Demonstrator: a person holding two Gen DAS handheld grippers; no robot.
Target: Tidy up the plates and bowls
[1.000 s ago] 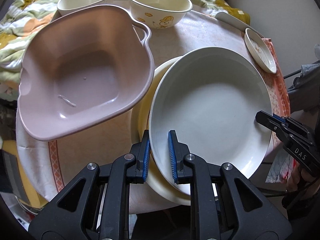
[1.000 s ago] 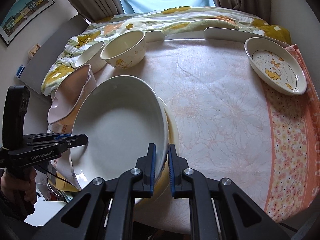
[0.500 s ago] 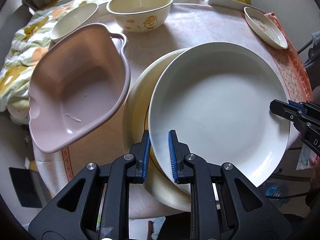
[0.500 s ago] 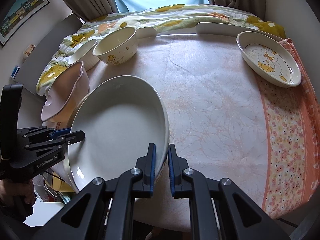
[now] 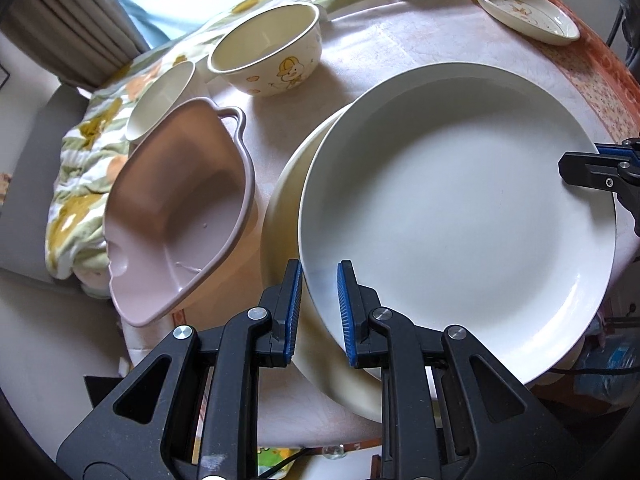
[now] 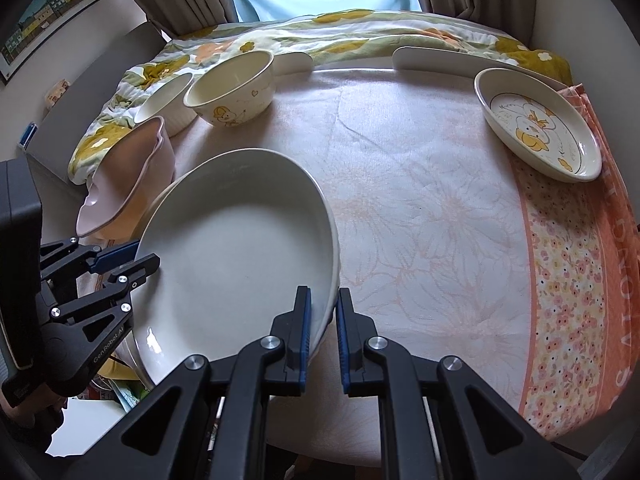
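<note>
A large white plate (image 5: 452, 208) is held tilted above a cream plate (image 5: 288, 200) at the table's near edge. My left gripper (image 5: 319, 280) is shut on the white plate's near rim. My right gripper (image 6: 323, 312) is shut on its opposite rim (image 6: 332, 264); the plate also shows in the right wrist view (image 6: 236, 256). Each gripper shows in the other's view: the right gripper (image 5: 600, 164) and the left gripper (image 6: 124, 260). A pink handled bowl (image 5: 180, 208), a cream duck bowl (image 5: 268, 56) and a small white bowl (image 5: 160, 100) stand to the left.
An oval duck dish (image 6: 536, 124) sits at the table's far right. A white curved piece (image 6: 432, 60) lies along the table's back edge. A flowered blanket (image 6: 320, 36) lies behind the table. The floral cloth (image 6: 420, 200) covers the table's middle.
Both grippers have lifted and shifted the white plate rightward, off-centre over the cream plate, and both cameras have risen. The bowls and dish have not moved.
</note>
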